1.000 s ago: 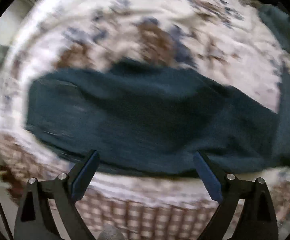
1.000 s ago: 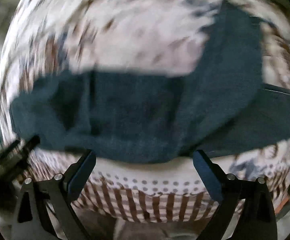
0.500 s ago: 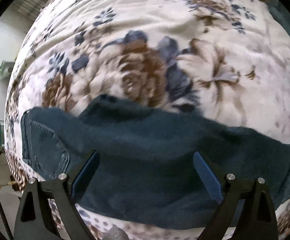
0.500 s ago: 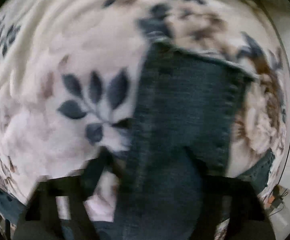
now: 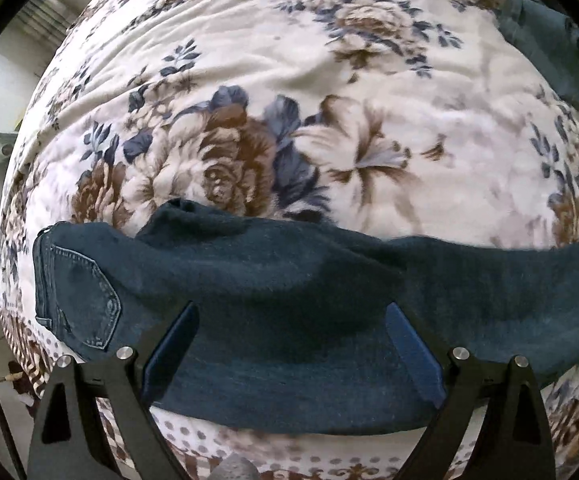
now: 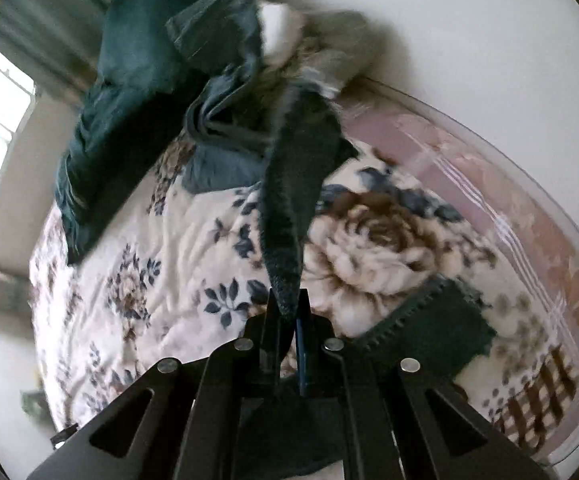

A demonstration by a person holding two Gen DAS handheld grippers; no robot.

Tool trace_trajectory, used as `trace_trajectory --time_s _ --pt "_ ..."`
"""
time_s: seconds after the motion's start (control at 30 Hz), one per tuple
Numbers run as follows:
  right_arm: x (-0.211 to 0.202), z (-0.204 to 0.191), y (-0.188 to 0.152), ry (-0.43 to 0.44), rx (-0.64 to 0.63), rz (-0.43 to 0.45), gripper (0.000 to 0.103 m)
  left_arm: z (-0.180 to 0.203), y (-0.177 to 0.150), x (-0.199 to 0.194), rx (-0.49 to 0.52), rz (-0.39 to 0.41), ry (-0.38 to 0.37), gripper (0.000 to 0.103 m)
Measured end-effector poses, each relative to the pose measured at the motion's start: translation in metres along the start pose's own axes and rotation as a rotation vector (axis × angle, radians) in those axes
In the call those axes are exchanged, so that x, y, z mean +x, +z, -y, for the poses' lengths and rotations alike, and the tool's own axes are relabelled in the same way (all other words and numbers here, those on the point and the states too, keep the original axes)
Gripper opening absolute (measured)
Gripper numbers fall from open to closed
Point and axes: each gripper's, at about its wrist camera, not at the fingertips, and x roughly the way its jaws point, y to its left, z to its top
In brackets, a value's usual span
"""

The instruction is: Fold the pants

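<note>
With the right gripper (image 6: 288,312) clenched on a lifted leg of the dark jeans (image 5: 289,300) along the floral blanket's (image 5: 329,80) near edge, the spread left gripper (image 5: 291,344) should have pinned the waist.

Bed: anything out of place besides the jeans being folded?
Yes. A crumpled pile of dark clothes sits unfolded at the far end of the bed. The right tool grips the jeans.

Dark teal-blue denim pants (image 5: 289,280), cream blanket (image 5: 289,60) with brown and navy flowers
</note>
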Motion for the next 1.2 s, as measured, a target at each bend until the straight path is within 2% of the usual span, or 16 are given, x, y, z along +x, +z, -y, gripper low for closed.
trace_trajectory --time_s 0.13,0.2,0.27,0.33,0.37,0.4,0.43,0.57,0.73,0.83,0.9,0.93,0.97,1.0,1.03,1.2 --pt "0.042 0.074 -0.025 -0.010 0.137 -0.091 0.006 0.014 -0.005 0.006 0.043 -0.013 0.011 0.096" --pt "0.102 0.126 -0.045 -0.097 0.146 -0.241 0.011 0.020 -0.008 0.010 0.061 -0.023 0.018 0.096" --pt "0.131 0.170 -0.065 -0.054 0.284 -0.340 0.017 0.024 -0.012 0.010 0.065 -0.028 0.011 0.096" --pt "0.119 0.177 -0.067 -0.004 0.329 -0.294 0.022 0.026 -0.016 0.007 0.077 -0.021 0.015 0.096" --pt "0.107 0.174 -0.068 -0.013 0.340 -0.269 0.046 0.026 -0.019 0.005 0.080 -0.017 0.006 0.096" --pt "0.098 0.168 -0.069 -0.028 0.342 -0.257 0.082 0.025 -0.022 0.003 0.078 -0.016 0.000 0.096" --pt "0.093 0.164 -0.071 -0.052 0.335 -0.251 0.092 0.025 -0.024 0.003 0.078 -0.019 0.000 0.096" --pt "0.069 0.104 -0.086 -0.110 0.214 -0.286 0.092 0.004 -0.034 -0.003 0.016 -0.031 -0.030 0.096" --pt "0.085 -0.019 -0.155 -0.010 0.055 -0.487 0.090 -0.069 -0.048 -0.005 -0.128 -0.021 -0.070 0.096" --pt "0.105 -0.090 -0.216 0.098 -0.008 -0.617 0.067 -0.138 -0.060 0.004 -0.229 -0.033 -0.019 0.096" --pt "0.114 -0.128 -0.257 0.154 -0.001 -0.670 0.038 -0.195 -0.072 0.011 -0.322 -0.036 0.018 0.095" --pt "0.119 -0.138 -0.274 0.158 0.022 -0.688 0.034 -0.228 -0.080 0.014 -0.368 -0.027 0.038 0.088" --pt "0.121 -0.148 -0.290 0.162 0.048 -0.700 0.034 -0.251 -0.085 0.016 -0.395 -0.018 0.046 0.054" --pt "0.126 -0.158 -0.309 0.159 0.079 -0.711 0.034 -0.271 -0.089 0.020 -0.414 -0.021 0.048 0.035" --pt "0.129 -0.163 -0.320 0.158 0.097 -0.713 0.034 -0.292 -0.093 0.027 -0.431 -0.035 0.044 0.027" --pt "0.159 -0.173 -0.360 0.102 0.187 -0.707 0.035 -0.377 -0.107 0.062 -0.609 -0.068 -0.135 0.037"
